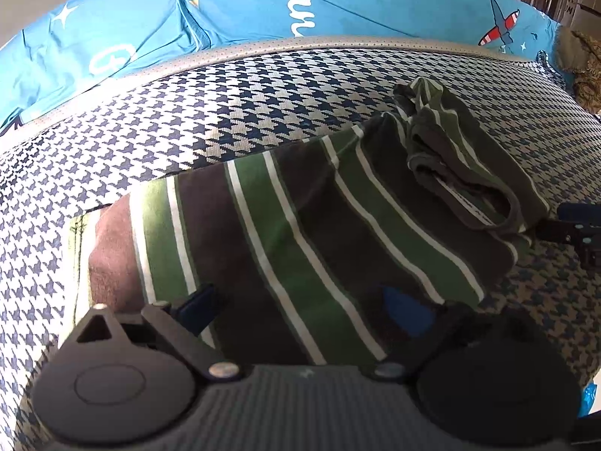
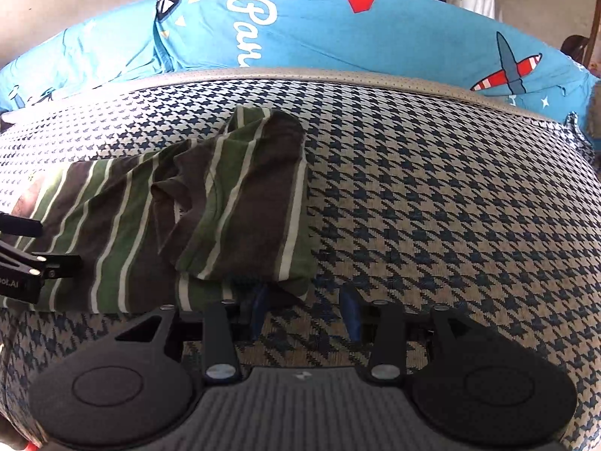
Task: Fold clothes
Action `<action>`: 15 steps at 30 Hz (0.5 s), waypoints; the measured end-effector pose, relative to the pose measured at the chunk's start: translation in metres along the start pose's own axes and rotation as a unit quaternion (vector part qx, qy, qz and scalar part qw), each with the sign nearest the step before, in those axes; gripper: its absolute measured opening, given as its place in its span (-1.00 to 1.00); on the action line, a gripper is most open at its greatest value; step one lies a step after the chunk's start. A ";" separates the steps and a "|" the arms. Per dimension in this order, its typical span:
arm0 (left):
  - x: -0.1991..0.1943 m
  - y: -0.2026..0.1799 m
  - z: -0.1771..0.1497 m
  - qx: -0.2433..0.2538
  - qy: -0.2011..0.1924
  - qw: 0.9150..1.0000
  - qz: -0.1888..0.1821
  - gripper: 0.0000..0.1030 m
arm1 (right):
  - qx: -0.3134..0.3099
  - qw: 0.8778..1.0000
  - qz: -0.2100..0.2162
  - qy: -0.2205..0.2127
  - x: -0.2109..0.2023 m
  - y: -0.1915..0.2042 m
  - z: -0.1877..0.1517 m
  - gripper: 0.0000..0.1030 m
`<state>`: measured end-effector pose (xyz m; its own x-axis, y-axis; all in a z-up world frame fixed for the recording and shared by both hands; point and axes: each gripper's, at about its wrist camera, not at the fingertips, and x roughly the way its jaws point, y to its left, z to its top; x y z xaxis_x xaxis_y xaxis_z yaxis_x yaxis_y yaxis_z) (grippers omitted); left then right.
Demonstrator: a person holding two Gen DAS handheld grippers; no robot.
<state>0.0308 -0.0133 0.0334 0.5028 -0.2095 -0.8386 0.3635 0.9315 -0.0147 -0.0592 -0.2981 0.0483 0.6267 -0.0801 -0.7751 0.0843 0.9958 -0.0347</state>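
mattress (image 1: 225,97): houndstooth cover, navy on cream, grey piped edge at the far side; fills most of both views.
blue sheet (image 2: 338,37): behind the mattress, white script lettering and a red-striped plane print.
striped shirt (image 1: 300,225): green/brown/white stripes, lying on the mattress, partly folded lengthwise. Left view shows its full length and a bunched collar end at far right; right view shows that end as a flap folded back over the body (image 2: 240,195).
left tongs (image 1: 300,308): spread wide, both blue tips over the shirt's near edge; whether they touch the cloth, can't tell. Seen from outside in the right view at the left border (image 2: 33,259).
right tongs (image 2: 306,310): spread, left tip at the shirt's near corner, right tip over bare mattress. Left view only catches a dark piece at the right border (image 1: 578,229).
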 end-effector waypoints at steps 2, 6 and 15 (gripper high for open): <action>0.002 -0.001 0.001 -0.001 0.001 1.000 0.000 0.92 | 0.015 1.000 -0.014 0.004 0.003 -0.005 0.000 -0.19; 0.004 -0.001 0.002 -0.001 0.001 1.000 0.001 0.92 | 0.058 0.998 -0.014 0.008 0.002 -0.017 0.001 -0.19; 0.002 -0.001 0.000 0.001 0.001 1.000 0.005 0.92 | 0.035 0.999 -0.028 -0.006 -0.014 -0.015 0.001 -0.17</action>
<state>0.0313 -0.0142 0.0319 0.5054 -0.2003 -0.8393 0.3603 0.9328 -0.0056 -0.0684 -0.3116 0.0607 0.6284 -0.1361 -0.7659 0.1724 0.9845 -0.0335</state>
